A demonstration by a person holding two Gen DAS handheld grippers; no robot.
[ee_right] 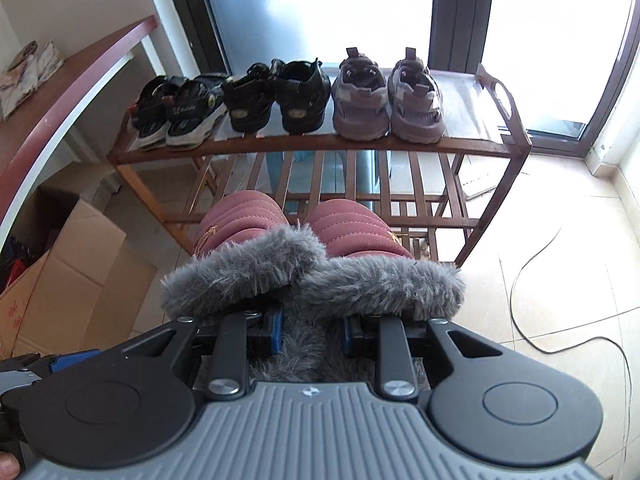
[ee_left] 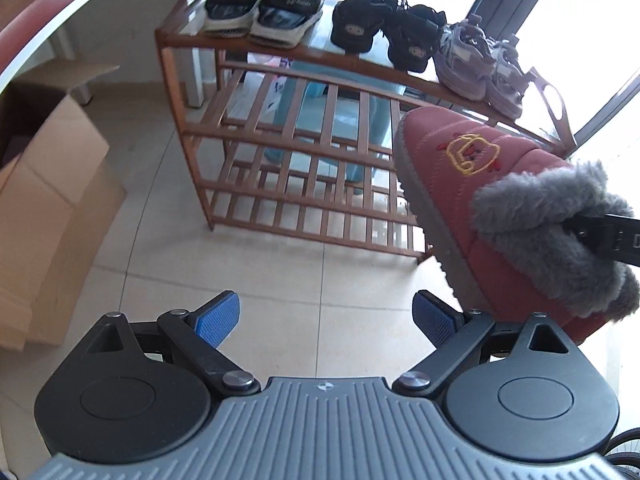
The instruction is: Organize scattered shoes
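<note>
I have the pair of pink fur-lined slippers [ee_right: 304, 240] pinched in the right tongs [ee_right: 312, 334], the pads pressed onto the two inner fur collars so both shoes hang together in the air, toes pointing at 12 o'clock toward the wooden shoe rack [ee_right: 320, 144]. The left tongs [ee_left: 326, 320] are spread and carry nothing, low over the tiled floor [ee_left: 280, 280]. The top shelf already holds the sandals [ee_right: 176, 116], the black shoes [ee_right: 276, 96] and the purple sneakers [ee_right: 388, 100], with only a narrow bare strip at 1 o'clock, so I judge a lower slatted shelf the better target. I would keep the squeeze firm, since fur slips, go in toes first and level, and let go only once both soles rest across the slats.
</note>
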